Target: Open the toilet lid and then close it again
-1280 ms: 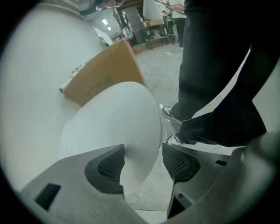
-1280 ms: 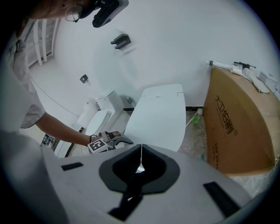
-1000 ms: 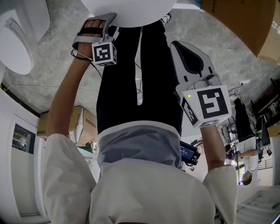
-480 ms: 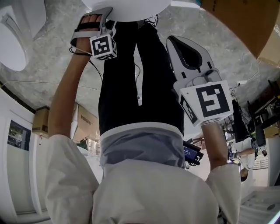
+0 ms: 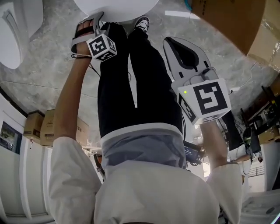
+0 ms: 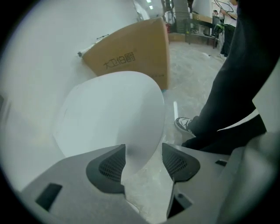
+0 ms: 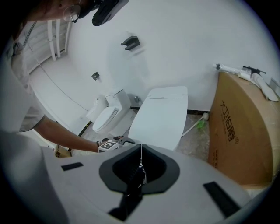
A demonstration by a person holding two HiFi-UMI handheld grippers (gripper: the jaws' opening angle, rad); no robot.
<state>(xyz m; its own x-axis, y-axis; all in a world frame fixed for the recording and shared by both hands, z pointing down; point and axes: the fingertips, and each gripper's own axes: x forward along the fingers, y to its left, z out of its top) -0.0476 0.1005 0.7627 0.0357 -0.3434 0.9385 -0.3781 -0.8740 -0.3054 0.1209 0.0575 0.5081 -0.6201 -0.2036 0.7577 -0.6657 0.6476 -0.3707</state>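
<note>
The white toilet lid [image 7: 161, 114] lies down on its bowl; in the head view only its front edge [image 5: 116, 8] shows at the top. My left gripper [image 5: 97, 17] points steeply down at that front edge. Seen from the left gripper view, the lid [image 6: 113, 118] reaches with its tip into the gap of the left gripper [image 6: 143, 158], which is open; the pads do not press on it. My right gripper [image 5: 169, 41] hangs shut and empty to the right of the person's legs, apart from the toilet. Its jaws [image 7: 141, 148] meet in a closed line.
A second white toilet [image 7: 107, 116] stands by the wall at the left [image 5: 11, 30]. A tall cardboard box [image 7: 238, 127] leans right of the toilet, with a green-headed brush [image 7: 200, 124] on the floor between. The person's shoe [image 5: 141, 22] is near the bowl. The floor is grey marble.
The left gripper has rolled at the lid's front edge, staying in place. The right gripper has drifted slightly left in the head view. Both jaw states look the same.
</note>
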